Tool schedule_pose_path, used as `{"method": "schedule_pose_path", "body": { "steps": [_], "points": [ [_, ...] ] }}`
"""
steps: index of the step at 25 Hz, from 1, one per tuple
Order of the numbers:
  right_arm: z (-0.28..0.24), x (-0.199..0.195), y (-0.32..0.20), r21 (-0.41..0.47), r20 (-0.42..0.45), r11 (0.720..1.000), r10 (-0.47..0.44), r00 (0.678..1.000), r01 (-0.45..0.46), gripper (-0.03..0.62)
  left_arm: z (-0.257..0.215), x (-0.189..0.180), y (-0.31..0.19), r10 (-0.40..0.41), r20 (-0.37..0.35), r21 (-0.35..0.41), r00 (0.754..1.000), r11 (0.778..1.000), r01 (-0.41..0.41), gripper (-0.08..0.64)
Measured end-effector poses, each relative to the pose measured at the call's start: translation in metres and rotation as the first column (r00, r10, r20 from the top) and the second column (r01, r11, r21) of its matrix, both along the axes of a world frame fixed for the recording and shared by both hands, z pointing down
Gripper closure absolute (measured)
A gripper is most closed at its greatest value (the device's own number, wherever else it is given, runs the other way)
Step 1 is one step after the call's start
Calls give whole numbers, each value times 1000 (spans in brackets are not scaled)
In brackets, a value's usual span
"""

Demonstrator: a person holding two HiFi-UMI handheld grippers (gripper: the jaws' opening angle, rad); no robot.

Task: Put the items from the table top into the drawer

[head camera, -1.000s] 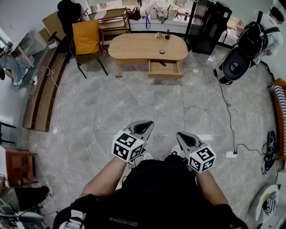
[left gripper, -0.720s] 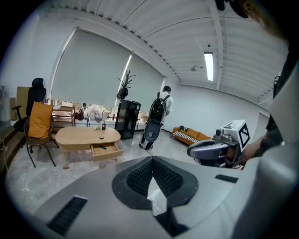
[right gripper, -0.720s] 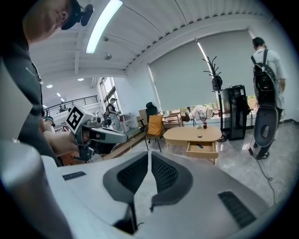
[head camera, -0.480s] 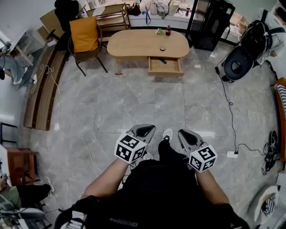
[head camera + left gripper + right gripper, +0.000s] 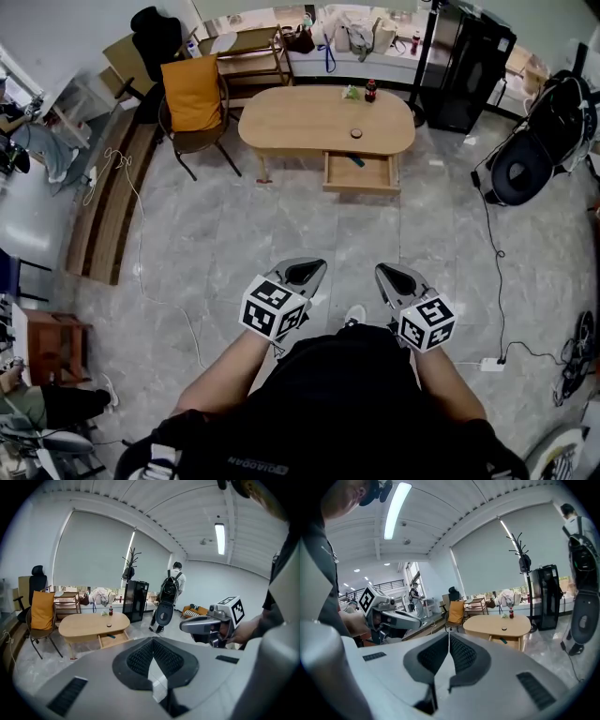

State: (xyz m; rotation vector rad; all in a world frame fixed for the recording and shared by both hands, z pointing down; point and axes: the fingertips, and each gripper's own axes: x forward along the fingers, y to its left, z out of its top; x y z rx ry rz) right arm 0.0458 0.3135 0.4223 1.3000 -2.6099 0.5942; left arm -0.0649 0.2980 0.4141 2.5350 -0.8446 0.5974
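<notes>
My left tongs (image 5: pixel 313 269) and right tongs (image 5: pixel 382 273) hang at lower centre of the head view, both clenched on nothing; the wooden table (image 5: pixel 281 117) stands upper centre, well apart from them, its drawer (image 5: pixel 360 174) open; a bottle (image 5: pixel 370 91) and a small round thing (image 5: pixel 356 133) rest on the top.

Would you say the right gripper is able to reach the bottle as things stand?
Probably not: the right gripper sits by the person's body, with open floor between it and the bottle across the room.
</notes>
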Motion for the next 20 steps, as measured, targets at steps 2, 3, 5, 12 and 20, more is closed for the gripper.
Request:
{"method": "schedule_pose_path", "body": {
  "steps": [2, 3, 5, 12, 20],
  "points": [
    [-3, 12, -29, 5, -5, 1000, -14, 1000, 14, 588, -9, 14, -24, -4, -11, 14, 1000, 1000, 4, 560],
    [-5, 17, -42, 9, -6, 1000, -21, 1000, 21, 588, -10, 20, -34, -4, -11, 19, 1000, 1000, 5, 560],
    [-9, 26, -61, 19, -9, 999, -38, 999, 38, 588, -9, 30, -50, -11, -3, 19, 1000, 1000, 11, 560],
    [7, 54, -105, -25, 3, 999, -24, 1000, 24, 588, 11, 61, -89, 9, 20, -48, 1000, 999, -8, 560],
    [34, 66, -174, -83, -12, 996, 37, 999, -38, 588, 38, 64, -173, 43, 19, -95, 999, 995, -41, 560]
  ]
}}
